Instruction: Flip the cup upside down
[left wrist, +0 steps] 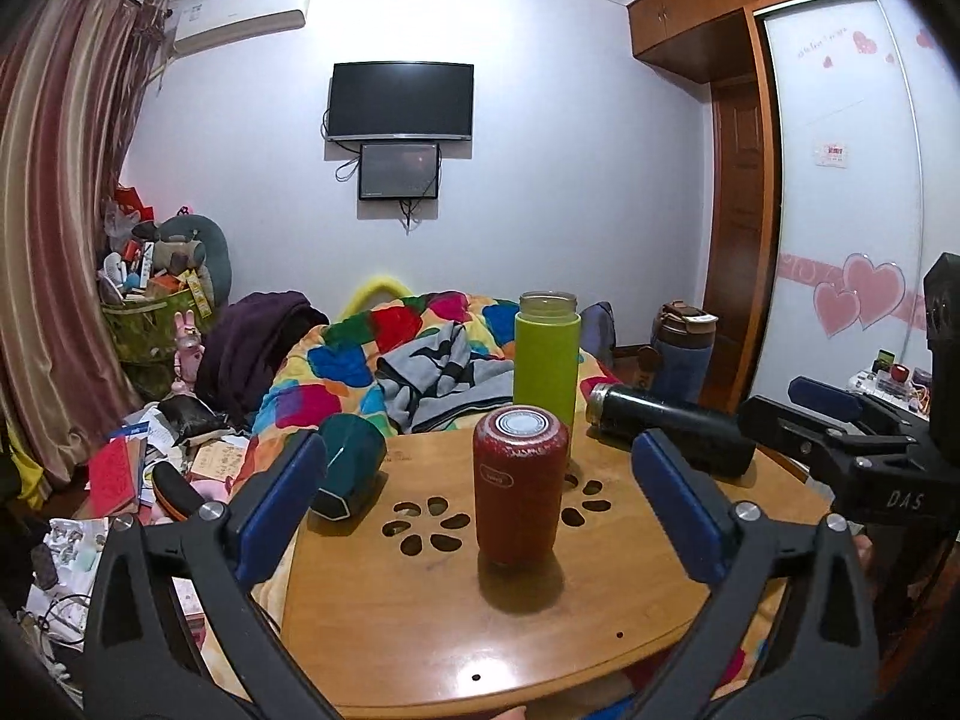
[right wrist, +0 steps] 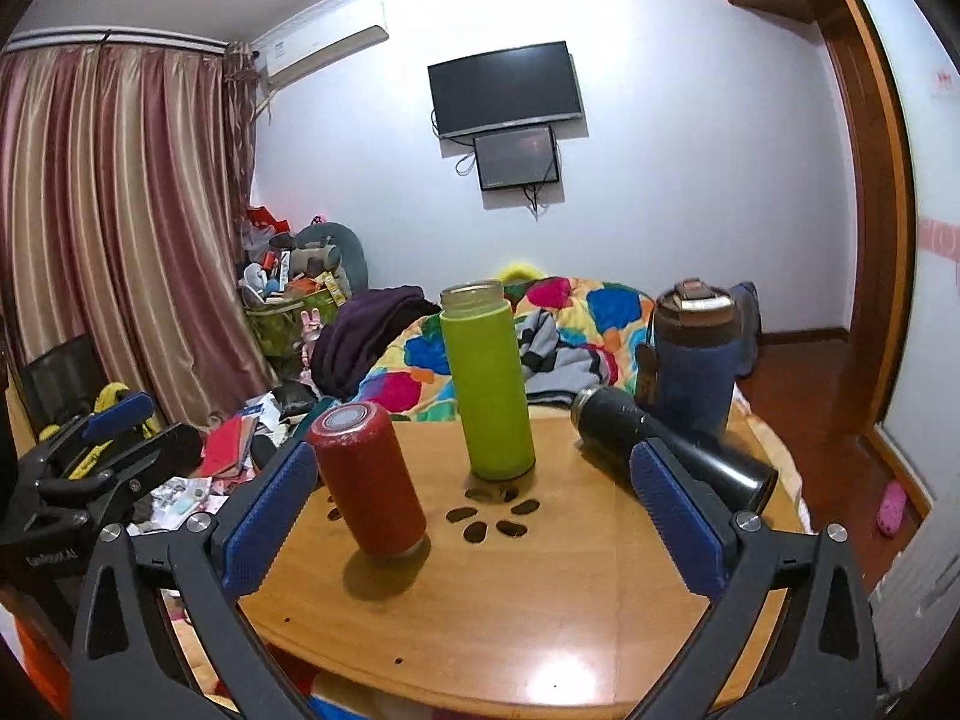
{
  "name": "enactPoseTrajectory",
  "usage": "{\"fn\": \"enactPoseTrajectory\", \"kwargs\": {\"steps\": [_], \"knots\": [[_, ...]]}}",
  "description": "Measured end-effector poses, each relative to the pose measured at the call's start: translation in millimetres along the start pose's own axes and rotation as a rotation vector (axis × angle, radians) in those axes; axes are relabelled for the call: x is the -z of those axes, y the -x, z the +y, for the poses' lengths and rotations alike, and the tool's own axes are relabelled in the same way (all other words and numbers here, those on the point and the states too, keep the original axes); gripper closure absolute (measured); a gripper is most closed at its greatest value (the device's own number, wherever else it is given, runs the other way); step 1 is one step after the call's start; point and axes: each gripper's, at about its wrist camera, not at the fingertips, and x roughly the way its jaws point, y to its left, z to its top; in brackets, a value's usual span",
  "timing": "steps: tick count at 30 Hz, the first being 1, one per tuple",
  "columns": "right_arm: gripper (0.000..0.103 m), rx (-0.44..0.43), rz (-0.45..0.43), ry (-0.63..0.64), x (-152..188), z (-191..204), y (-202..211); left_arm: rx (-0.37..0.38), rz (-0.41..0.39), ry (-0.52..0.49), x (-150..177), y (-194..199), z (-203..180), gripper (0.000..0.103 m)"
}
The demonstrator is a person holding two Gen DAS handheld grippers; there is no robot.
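Observation:
A red cup [left wrist: 519,483] stands on the round wooden table [left wrist: 540,618], base up with a grey disc on top; it also shows in the right wrist view [right wrist: 369,477]. A lime green cup [left wrist: 546,360] [right wrist: 489,384] stands upright behind it. A black bottle [left wrist: 669,429] [right wrist: 672,450] lies on its side at the right. A dark green cup [left wrist: 348,468] lies at the left edge. My left gripper [left wrist: 480,510] is open and empty, facing the red cup. My right gripper [right wrist: 474,519] is open and empty, in front of the green cup.
A blue bottle with a brown lid [right wrist: 693,354] [left wrist: 681,354] stands at the table's far right. Behind the table is a bed with a colourful quilt [left wrist: 372,354]. Clutter covers the floor at left [left wrist: 138,468]. Flower-shaped holes [right wrist: 489,519] pierce the tabletop.

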Motion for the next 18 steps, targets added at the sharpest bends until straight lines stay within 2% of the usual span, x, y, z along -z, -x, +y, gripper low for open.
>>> {"fn": "enactPoseTrajectory", "kwargs": {"steps": [18], "knots": [[0.000, 0.035, -0.049, 0.060, 3.4, 8.9, 23.7, 0.005, -0.015, 0.001, 2.0, 14.2, -6.0, 0.000]]}}
